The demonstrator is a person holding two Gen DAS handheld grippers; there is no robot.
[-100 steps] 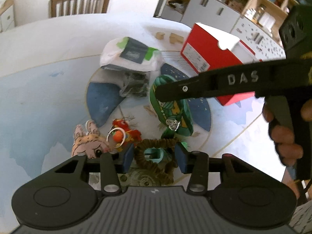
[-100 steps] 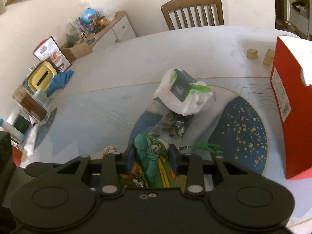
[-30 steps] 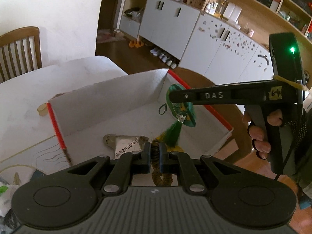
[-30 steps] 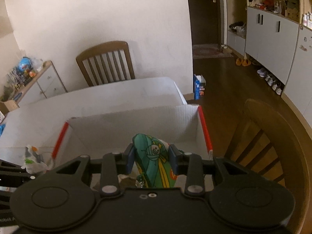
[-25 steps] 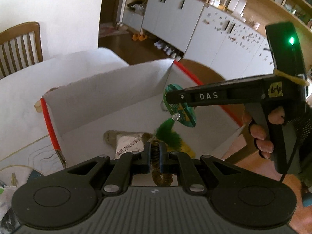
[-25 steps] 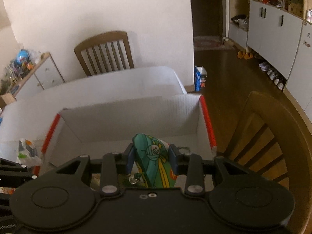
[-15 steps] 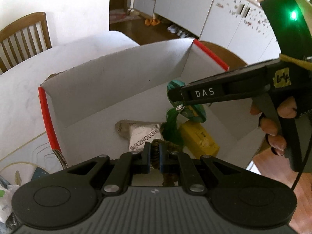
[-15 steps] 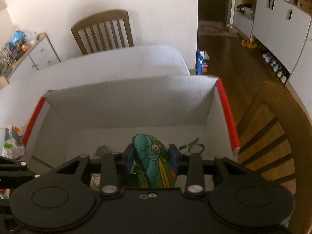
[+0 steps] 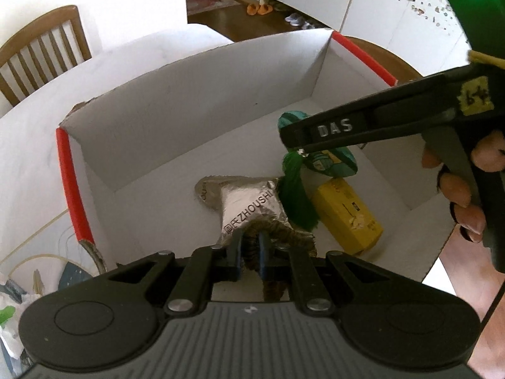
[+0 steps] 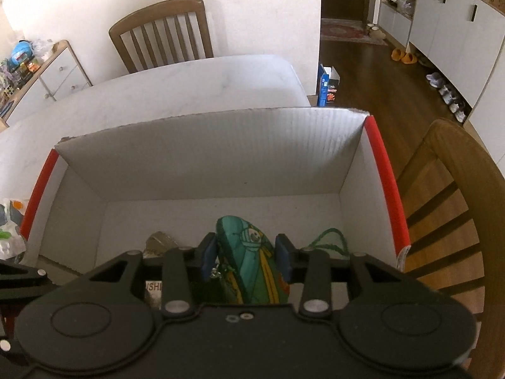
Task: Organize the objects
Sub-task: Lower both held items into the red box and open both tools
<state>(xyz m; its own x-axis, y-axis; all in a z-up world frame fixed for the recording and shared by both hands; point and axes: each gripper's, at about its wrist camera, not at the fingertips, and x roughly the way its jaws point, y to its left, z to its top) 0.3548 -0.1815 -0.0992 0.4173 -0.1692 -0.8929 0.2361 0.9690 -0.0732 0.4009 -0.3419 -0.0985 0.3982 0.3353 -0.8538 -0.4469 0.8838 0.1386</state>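
My left gripper (image 9: 250, 251) is shut on a brown scrunchie (image 9: 273, 237) and holds it over the open red-edged cardboard box (image 9: 195, 120). My right gripper (image 10: 246, 254) is shut on a green patterned pouch (image 10: 249, 262) with a green tassel (image 9: 296, 195), low inside the same box (image 10: 205, 151). In the left wrist view the right gripper (image 9: 295, 140) reaches in from the right with the pouch (image 9: 331, 162) under it. A silver foil packet (image 9: 249, 205) and a yellow box (image 9: 347, 214) lie on the box floor.
The box stands on a white table (image 10: 189, 85) near its edge. A wooden chair (image 10: 164, 31) stands beyond the table and another chair back (image 10: 454, 189) is to the right of the box. A white plastic bag (image 9: 9, 315) lies on the table at the left.
Both grippers have come lower into the box with their objects still held. The pouch and tassel now hang close above the yellow box and foil packet.
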